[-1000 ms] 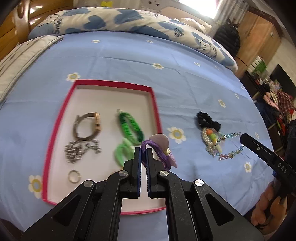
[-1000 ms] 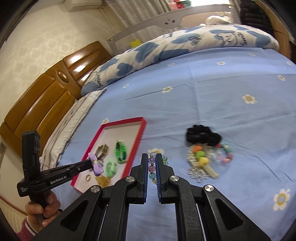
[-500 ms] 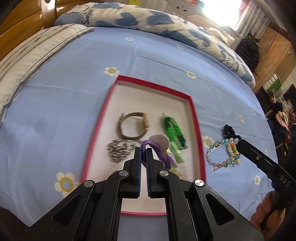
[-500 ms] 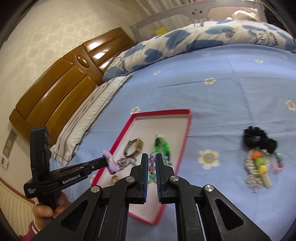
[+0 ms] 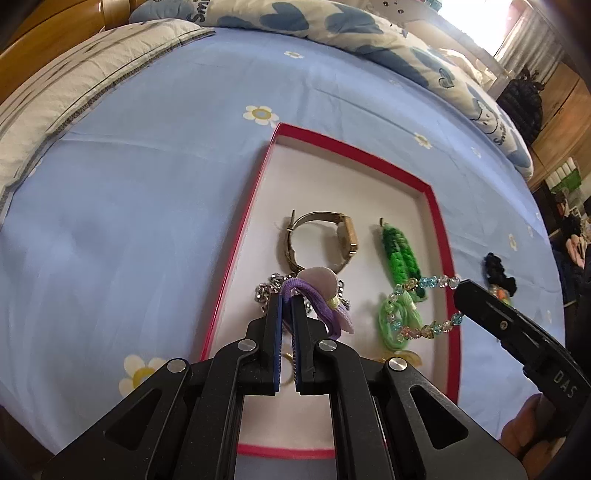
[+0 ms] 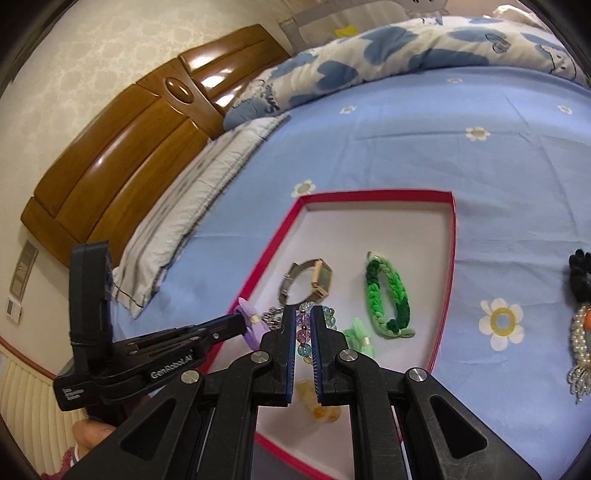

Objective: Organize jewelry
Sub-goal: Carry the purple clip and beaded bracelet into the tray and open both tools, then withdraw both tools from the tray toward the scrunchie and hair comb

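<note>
A red-rimmed white tray (image 5: 436,206) (image 6: 369,194) lies on the blue bedsheet. In it are a gold watch (image 5: 325,240) (image 6: 314,280), a silver chain (image 5: 267,291), a dark green braided band (image 5: 400,251) (image 6: 388,295), a light green tie (image 5: 397,325) (image 6: 360,338) and a gold ring. My left gripper (image 5: 287,299) is shut on a purple hair tie (image 5: 325,299) above the tray's near left part. My right gripper (image 6: 303,314) is shut on a clear beaded bracelet (image 5: 424,306) (image 6: 306,332) above the tray's right part.
A black scrunchie (image 5: 498,271) (image 6: 580,277) and a pearl ornament (image 6: 583,339) lie on the sheet to the right of the tray. A pillow and a folded quilt (image 5: 332,22) lie beyond. A wooden headboard (image 6: 122,147) stands on the left.
Both grippers moved left over the tray, carrying the purple hair tie and the beaded bracelet; the bracelet now hangs above the green items inside the rim.
</note>
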